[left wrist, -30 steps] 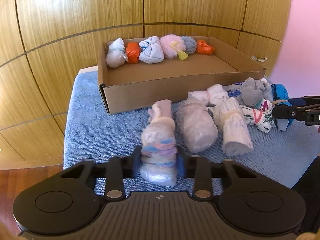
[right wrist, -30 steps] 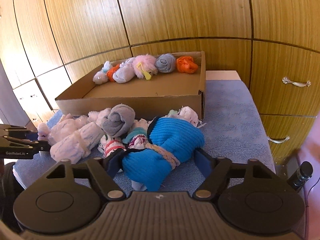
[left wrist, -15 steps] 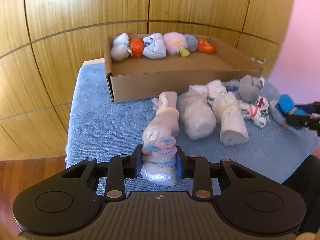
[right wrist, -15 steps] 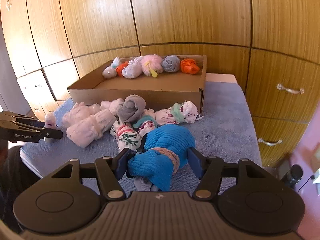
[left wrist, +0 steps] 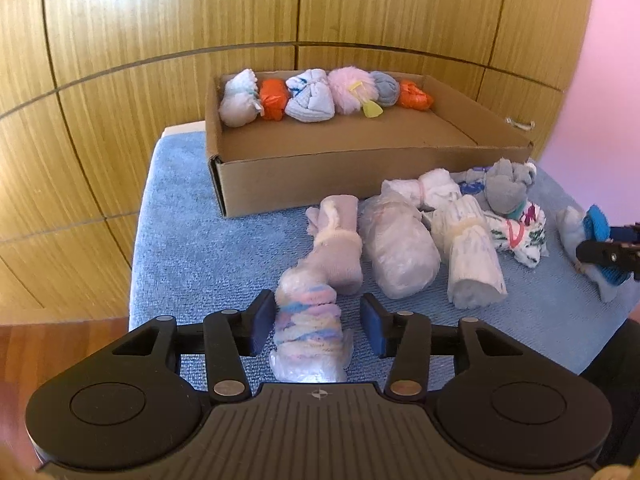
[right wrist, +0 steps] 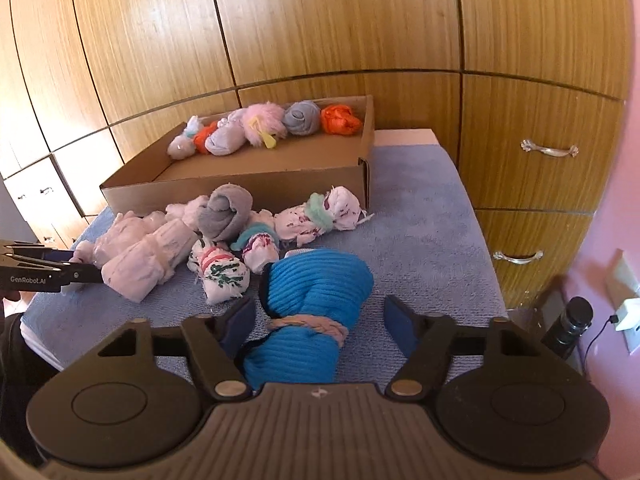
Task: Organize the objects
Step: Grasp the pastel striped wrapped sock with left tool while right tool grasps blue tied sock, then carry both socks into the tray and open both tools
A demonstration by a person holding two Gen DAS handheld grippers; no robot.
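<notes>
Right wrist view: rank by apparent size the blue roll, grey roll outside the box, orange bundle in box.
1. Blue roll, though it is nearest the camera.
2. Grey roll.
3. Orange bundle, farthest away, so its true size versus the grey is unsure.

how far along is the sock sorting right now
Done: six bundles sit in a row along the back wall of the cardboard box. In hand: the left tool is opening around the pastel striped bundle; the right tool is closing around the blue bundle, pads not touching. Left: those two and the pile on the blue towel.
</notes>
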